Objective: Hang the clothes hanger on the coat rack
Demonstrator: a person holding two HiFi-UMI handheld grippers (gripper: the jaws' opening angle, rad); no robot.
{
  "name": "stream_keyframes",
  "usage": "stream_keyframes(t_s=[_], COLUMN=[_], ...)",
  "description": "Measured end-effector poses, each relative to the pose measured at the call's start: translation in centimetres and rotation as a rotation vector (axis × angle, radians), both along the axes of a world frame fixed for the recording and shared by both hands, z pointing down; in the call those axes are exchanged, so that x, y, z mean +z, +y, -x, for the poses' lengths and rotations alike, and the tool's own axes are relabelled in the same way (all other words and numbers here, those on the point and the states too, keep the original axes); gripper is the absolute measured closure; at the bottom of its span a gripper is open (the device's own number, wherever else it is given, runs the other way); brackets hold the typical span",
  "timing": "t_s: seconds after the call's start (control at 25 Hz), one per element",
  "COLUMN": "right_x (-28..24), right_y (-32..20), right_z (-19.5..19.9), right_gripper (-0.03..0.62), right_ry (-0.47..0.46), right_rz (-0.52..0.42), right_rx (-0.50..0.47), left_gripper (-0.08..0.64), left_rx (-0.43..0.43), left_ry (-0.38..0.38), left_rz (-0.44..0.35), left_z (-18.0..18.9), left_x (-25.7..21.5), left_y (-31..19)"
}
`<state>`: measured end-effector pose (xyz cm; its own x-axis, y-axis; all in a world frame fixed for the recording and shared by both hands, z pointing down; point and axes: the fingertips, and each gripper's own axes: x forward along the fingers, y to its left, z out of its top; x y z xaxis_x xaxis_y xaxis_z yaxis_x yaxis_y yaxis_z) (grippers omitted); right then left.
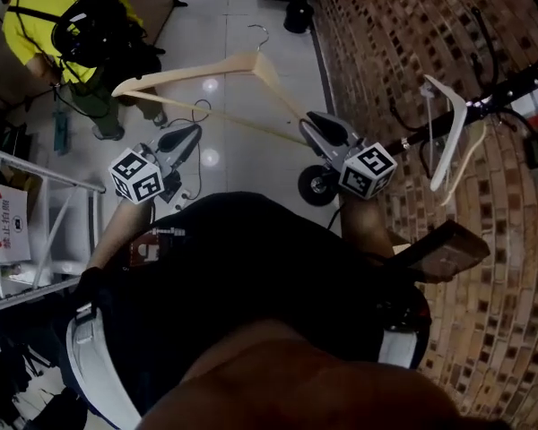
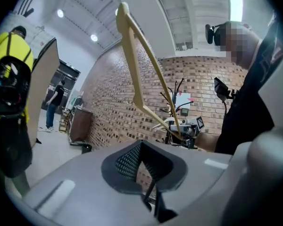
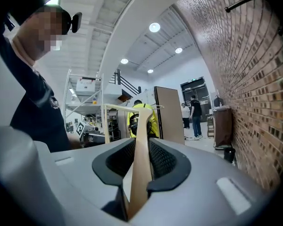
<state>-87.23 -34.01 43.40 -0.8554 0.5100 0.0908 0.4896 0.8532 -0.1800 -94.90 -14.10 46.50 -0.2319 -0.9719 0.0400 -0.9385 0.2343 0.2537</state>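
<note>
A pale wooden clothes hanger (image 1: 206,68) with a metal hook hangs in the air ahead of me. My right gripper (image 1: 307,125) is shut on the end of its right arm. In the right gripper view that arm (image 3: 140,159) stands pinched between the mesh pads (image 3: 166,161). My left gripper (image 1: 195,133) is just below the hanger's bottom bar, with its tips together and nothing between them. The left gripper view shows the hanger (image 2: 132,55) off to the side, clear of the left gripper (image 2: 140,145). The black coat rack (image 1: 484,101) stands at the right by the brick wall.
Another light hanger (image 1: 448,133) hangs on the rack. A person in a yellow shirt with a black backpack (image 1: 90,30) stands at the upper left. Metal shelving (image 1: 36,231) is at the left, a black bin (image 1: 298,14) by the brick wall (image 1: 403,34).
</note>
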Motion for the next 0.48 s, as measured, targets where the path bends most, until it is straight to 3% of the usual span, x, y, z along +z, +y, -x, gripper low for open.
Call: stream_keyframes(t_s=[0.48], right_x=[2.4], right_y=[-8.5], right_z=[9.8], right_gripper=[0.486], right_ry=[0.045], right_rz=[-0.018], right_rx=[0.236], left_gripper=[0.568], left_rx=[0.366], left_ry=[0.020], left_rz=[-0.082], left_z=[14.7], left_x=[2.1], left_y=[-16.6])
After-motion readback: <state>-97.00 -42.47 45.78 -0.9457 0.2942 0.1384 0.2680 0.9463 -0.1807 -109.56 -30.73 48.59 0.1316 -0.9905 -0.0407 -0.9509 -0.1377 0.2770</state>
